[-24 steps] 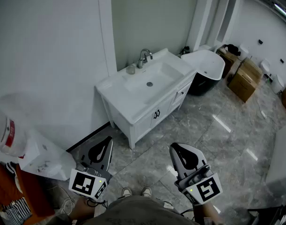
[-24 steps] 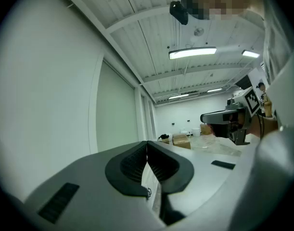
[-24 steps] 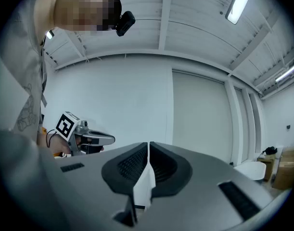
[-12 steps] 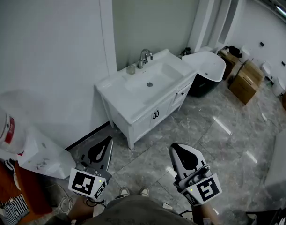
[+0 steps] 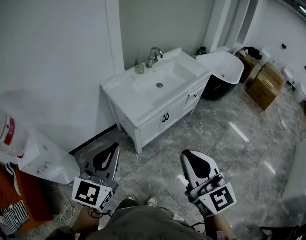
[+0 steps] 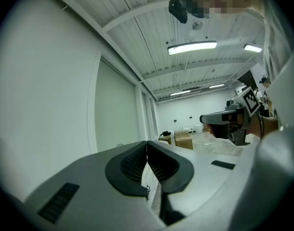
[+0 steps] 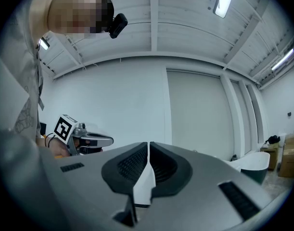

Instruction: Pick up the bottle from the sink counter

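A small clear bottle point(image 5: 139, 68) stands on the white sink counter point(image 5: 123, 91), just left of the chrome faucet point(image 5: 153, 57). Both grippers are held low near my body, far from the counter and above the marble floor. My left gripper point(image 5: 111, 152) is shut and empty, with its dark pads together point(image 6: 147, 150). My right gripper point(image 5: 189, 158) is also shut with nothing held point(image 7: 148, 150). Neither gripper view shows the bottle; both look up at walls and ceiling.
A white vanity cabinet point(image 5: 165, 119) carries the counter against the wall. A black-and-white bathtub point(image 5: 220, 69) and cardboard boxes point(image 5: 265, 84) lie to the right. A white plastic bag point(image 5: 45, 159) and a large jug with a red label point(image 5: 6, 131) sit at the left.
The view has shifted a little, so the vanity sits slightly higher and the grippers slightly lower in the frame. Both grippers stay shut.
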Action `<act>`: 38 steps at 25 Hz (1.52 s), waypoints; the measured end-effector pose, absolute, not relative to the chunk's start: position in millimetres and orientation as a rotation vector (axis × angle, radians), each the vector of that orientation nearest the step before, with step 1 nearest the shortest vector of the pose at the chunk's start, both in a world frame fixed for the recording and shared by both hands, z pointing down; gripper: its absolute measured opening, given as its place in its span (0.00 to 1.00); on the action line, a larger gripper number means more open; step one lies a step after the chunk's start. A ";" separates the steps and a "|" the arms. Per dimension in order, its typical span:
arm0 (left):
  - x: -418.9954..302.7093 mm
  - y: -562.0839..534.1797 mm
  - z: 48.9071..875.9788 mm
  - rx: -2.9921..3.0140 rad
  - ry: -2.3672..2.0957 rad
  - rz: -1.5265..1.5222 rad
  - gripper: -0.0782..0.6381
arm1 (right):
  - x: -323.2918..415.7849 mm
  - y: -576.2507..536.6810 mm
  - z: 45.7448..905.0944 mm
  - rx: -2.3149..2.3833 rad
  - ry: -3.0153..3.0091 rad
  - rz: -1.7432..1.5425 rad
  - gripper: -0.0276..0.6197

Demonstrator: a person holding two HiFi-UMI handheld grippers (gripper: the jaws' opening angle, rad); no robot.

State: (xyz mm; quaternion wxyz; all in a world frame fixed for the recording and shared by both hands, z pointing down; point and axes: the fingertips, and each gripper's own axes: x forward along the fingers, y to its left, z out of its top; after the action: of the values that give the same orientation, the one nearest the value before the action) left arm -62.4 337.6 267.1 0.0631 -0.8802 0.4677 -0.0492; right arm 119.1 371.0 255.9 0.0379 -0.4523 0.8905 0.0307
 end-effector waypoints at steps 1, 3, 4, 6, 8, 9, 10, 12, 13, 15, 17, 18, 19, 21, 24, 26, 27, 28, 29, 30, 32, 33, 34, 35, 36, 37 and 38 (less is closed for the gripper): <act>-60.0 339.5 267.7 -2.656 1.416 -0.147 0.13 | 120.9 372.4 256.6 -1.383 2.735 0.088 0.10; -56.8 342.0 269.2 -2.642 1.423 -0.150 0.13 | 126.8 374.6 259.9 -1.379 2.733 0.080 0.10; -56.0 341.7 269.5 -2.630 1.427 -0.156 0.13 | 130.3 374.7 261.2 -1.383 2.729 0.077 0.10; -55.9 339.5 268.7 -2.600 1.434 -0.173 0.13 | 136.4 374.0 262.6 -1.392 2.723 0.075 0.10; -57.9 336.5 266.6 -2.574 1.444 -0.179 0.13 | 141.9 372.5 264.6 -1.395 2.726 0.084 0.10; -59.0 334.8 265.6 -2.566 1.450 -0.175 0.13 | 143.8 370.8 265.5 -1.395 2.729 0.092 0.10; -59.8 333.3 265.1 -2.559 1.456 -0.169 0.13 | 144.9 368.8 266.3 -1.393 2.731 0.099 0.10; -60.9 330.7 267.0 -2.549 1.469 -0.158 0.13 | 145.2 364.5 268.0 -1.386 2.733 0.112 0.10; -61.1 329.1 269.2 -2.548 1.475 -0.152 0.13 | 144.6 362.0 269.1 -1.383 2.734 0.115 0.10; -61.2 324.4 274.7 -2.552 1.484 -0.143 0.13 | 142.5 355.8 271.7 -1.377 2.741 0.120 0.10; -61.9 318.7 280.3 -2.556 1.489 -0.140 0.13 | 139.2 349.4 275.0 -1.369 2.753 0.124 0.10; -62.7 315.2 282.8 -2.554 1.493 -0.142 0.13 | 138.0 346.0 277.0 -1.367 2.758 0.123 0.10; -63.5 311.2 284.8 -2.550 1.497 -0.145 0.13 | 137.5 341.8 279.0 -1.368 2.761 0.121 0.10; -63.9 302.6 288.0 -2.539 1.502 -0.153 0.13 | 137.9 331.7 282.7 -1.374 2.765 0.113 0.10; -64.8 287.8 293.2 -2.541 1.500 -0.159 0.13 | 136.6 313.8 287.6 -1.381 2.769 0.110 0.10; -66.6 275.9 298.0 -2.550 1.505 -0.161 0.13 | 134.9 302.1 291.3 -1.382 2.772 0.101 0.10; -67.4 269.7 300.6 -2.555 1.506 -0.159 0.13 | 134.0 295.9 293.7 -1.383 2.775 0.094 0.10; -67.9 263.3 302.7 -2.560 1.506 -0.157 0.13 | 133.0 289.4 296.3 -1.386 2.777 0.086 0.10; -68.5 256.9 304.3 -2.564 1.505 -0.159 0.13 | 131.9 282.5 298.8 -1.389 2.780 0.078 0.10; -69.2 250.1 305.4 -2.566 1.504 -0.164 0.13 | 130.9 275.1 300.9 -1.393 2.782 0.071 0.10; -71.2 235.8 307.7 -2.571 1.503 -0.172 0.13 | 129.1 259.6 304.0 -1.399 2.784 0.057 0.10; -72.5 228.3 308.8 -2.575 1.503 -0.174 0.13 | 128.1 251.5 305.2 -1.403 2.784 0.049 0.10; -74.1 220.7 310.1 -2.579 1.504 -0.177 0.13 | 126.7 243.0 306.4 -1.407 2.784 0.041 0.10; -76.0 212.9 311.5 -2.584 1.504 -0.180 0.13 | 124.9 234.3 307.5 -1.410 2.785 0.033 0.10; -78.3 204.7 313.0 -2.589 1.505 -0.185 0.13 | 122.5 225.4 308.4 -1.410 2.785 0.025 0.10; -80.6 196.3 314.5 -2.595 1.504 -0.190 0.13 | 120.0 216.5 309.3 -1.411 2.786 0.018 0.10; -82.8 187.4 316.1 -2.601 1.503 -0.196 0.13 | 117.7 207.3 310.6 -1.413 2.787 0.011 0.10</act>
State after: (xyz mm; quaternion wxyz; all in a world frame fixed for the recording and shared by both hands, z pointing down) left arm -82.8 187.4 316.1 0.0656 -0.8621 0.4983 -0.0650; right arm 117.7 207.3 310.6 0.0083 -0.4521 0.8919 0.0036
